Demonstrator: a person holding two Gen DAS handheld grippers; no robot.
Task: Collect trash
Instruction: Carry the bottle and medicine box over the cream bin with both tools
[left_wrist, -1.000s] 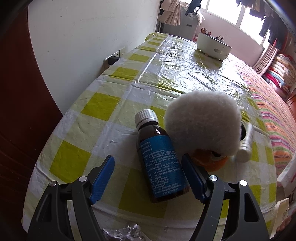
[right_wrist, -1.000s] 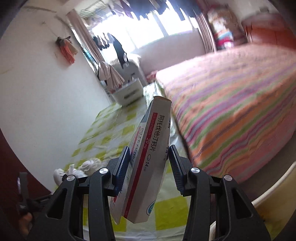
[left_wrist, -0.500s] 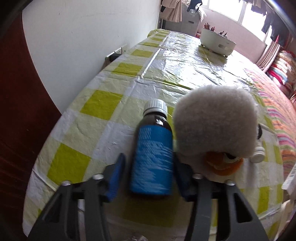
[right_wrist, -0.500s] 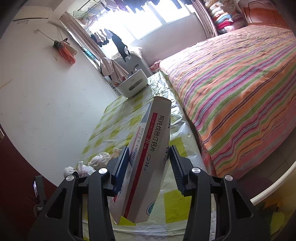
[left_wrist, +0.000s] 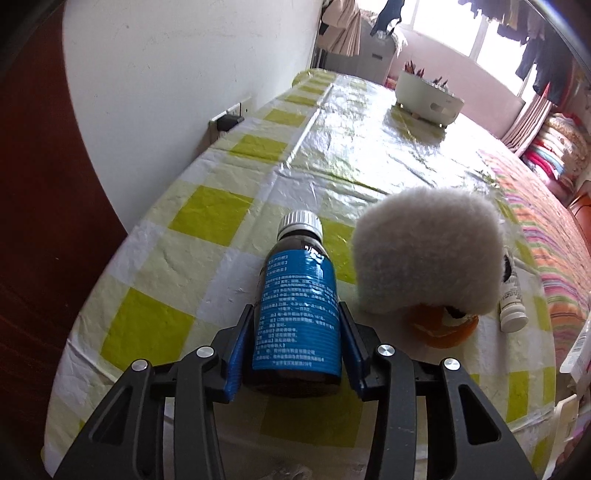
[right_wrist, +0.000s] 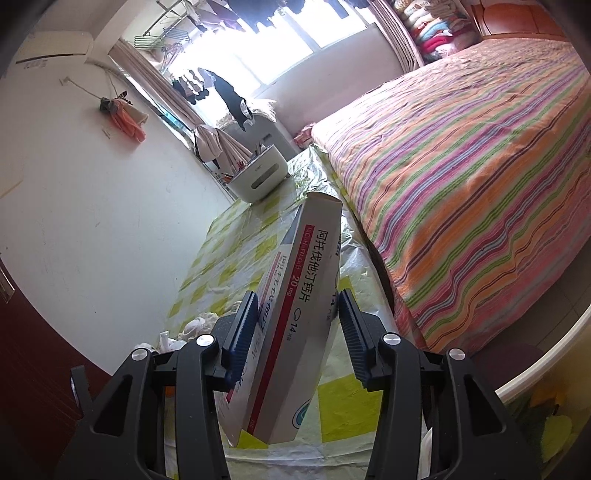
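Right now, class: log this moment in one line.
left claw: closed on bottle | right claw: holds box | trash: uncollected

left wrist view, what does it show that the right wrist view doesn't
Only the left wrist view: the left hand-held gripper closed on a brown glass bottle with a blue label, having just been closing; a fluffy grey plush toy; a small white bottle.
Only the right wrist view: the right hand-held gripper clamping a white cardboard medicine box; a striped bed.
Both: the yellow-checked tablecloth and white tub.

Glossy crinkled plastic sheet (left_wrist: 369, 147) covers the counter; dark glass medicine bottle (left_wrist: 299, 314) wears smooth blue paper label; plush toy (left_wrist: 428, 258) looks fuzzy.
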